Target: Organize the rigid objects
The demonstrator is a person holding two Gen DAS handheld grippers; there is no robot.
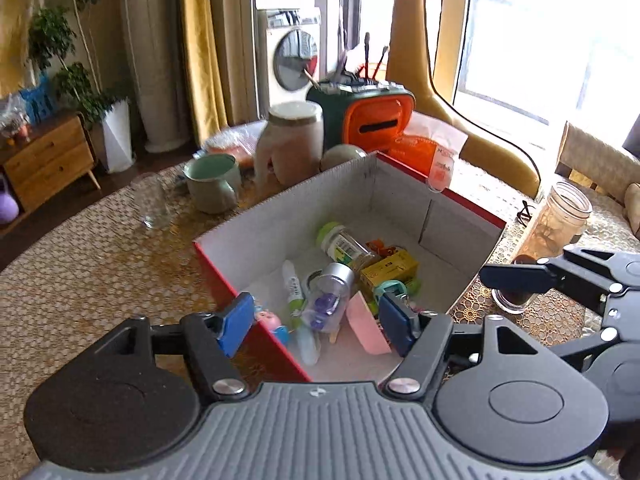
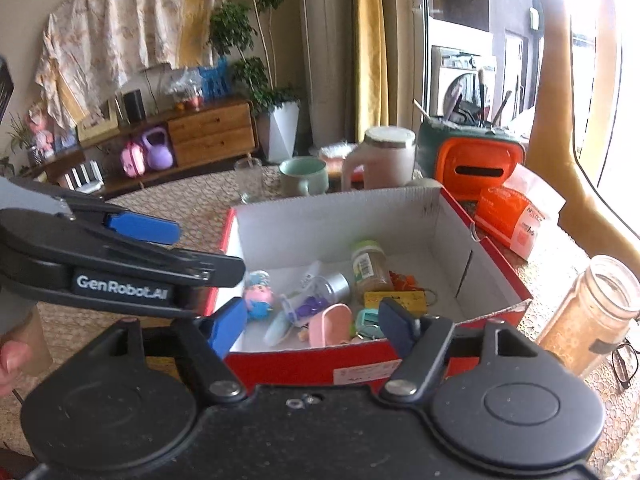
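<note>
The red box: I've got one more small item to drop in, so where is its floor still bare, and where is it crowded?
Inside the red box, the white floor is bare along the far wall and in the far right corner, beyond the green-capped jar. The near half is crowded: pink figurine, clear bottle, yellow carton.

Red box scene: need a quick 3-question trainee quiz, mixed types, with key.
1. True or false: the left gripper is shut on a bottle.
2. The green-capped jar in the red box is: A upright, B lying on its side, C outside the box.
3. Fill in: the mug beside the clear glass stands ____ the box.

Key:
1. False. Both the left and right gripper have open, empty jaws.
2. B.
3. Outside, on the table.
</note>
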